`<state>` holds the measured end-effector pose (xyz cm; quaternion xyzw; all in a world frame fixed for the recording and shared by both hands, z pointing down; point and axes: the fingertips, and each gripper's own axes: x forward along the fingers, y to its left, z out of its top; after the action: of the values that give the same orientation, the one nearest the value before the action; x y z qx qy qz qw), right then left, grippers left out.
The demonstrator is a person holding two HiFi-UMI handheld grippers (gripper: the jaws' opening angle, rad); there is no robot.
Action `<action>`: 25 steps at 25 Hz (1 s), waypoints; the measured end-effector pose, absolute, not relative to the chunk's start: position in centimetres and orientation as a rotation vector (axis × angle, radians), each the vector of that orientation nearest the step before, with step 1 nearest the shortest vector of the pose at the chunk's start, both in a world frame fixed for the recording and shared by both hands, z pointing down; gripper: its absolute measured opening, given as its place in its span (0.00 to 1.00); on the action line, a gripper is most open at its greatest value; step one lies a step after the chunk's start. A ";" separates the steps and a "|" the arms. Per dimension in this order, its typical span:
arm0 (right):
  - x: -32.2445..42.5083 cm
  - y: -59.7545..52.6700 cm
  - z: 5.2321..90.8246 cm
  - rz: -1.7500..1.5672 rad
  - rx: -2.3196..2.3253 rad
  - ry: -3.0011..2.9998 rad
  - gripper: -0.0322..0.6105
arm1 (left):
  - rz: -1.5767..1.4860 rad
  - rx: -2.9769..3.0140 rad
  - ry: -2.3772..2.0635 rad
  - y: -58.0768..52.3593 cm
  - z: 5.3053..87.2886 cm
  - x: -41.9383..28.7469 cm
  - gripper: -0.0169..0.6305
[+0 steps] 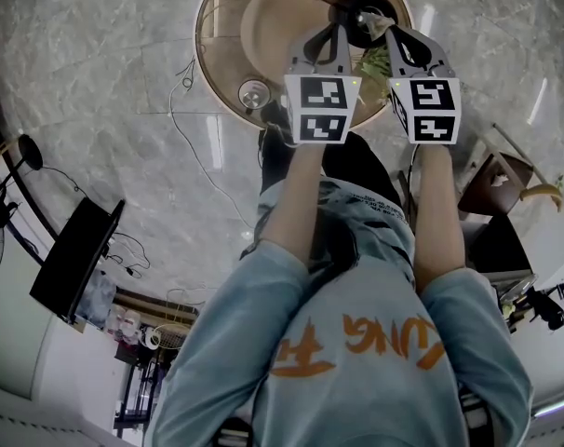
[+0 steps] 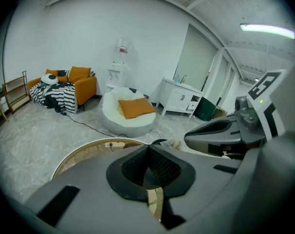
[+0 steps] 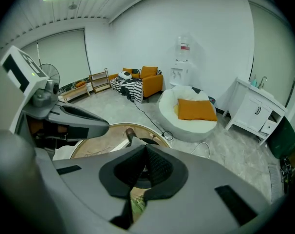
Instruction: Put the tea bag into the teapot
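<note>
Home lounge: sofa point(image 3: 148, 83), beanbag point(image 3: 189, 112), water dispenser point(image 3: 180, 65).

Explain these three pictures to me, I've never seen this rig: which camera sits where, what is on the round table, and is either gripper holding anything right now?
There is no robot: a person holds a two-jaw gripper in each hand. The head view comes from a camera on the person's head and looks steeply down over both arms. The other two views ride on the grippers and look along their jaws. The left gripper and right gripper both have their jaws closed tip to tip, with nothing visible between them. Both hang over a round table that bears a dark teapot, a pale round tray, a small shiny round item and something green. I cannot pick out a tea bag.
</note>
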<state>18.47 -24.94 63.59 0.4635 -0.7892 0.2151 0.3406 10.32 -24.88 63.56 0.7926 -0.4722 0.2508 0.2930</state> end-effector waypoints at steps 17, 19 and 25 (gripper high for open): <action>18.7 -25.7 67.2 0.528 1.177 -2.002 0.07 | 0.688 2.099 -1.232 -25.4 65.8 10.8 0.06; 18.5 -25.7 67.5 0.526 1.175 -2.003 0.07 | 0.687 2.094 -1.237 -25.4 65.9 10.5 0.06; 18.6 -25.7 67.2 0.538 1.225 -2.023 0.14 | 0.682 2.095 -1.245 -25.0 65.5 10.2 0.06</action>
<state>18.55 -25.69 67.19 0.4730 -0.7811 0.2079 0.3507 10.25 -25.05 65.53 0.7896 -0.4691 0.2569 0.3007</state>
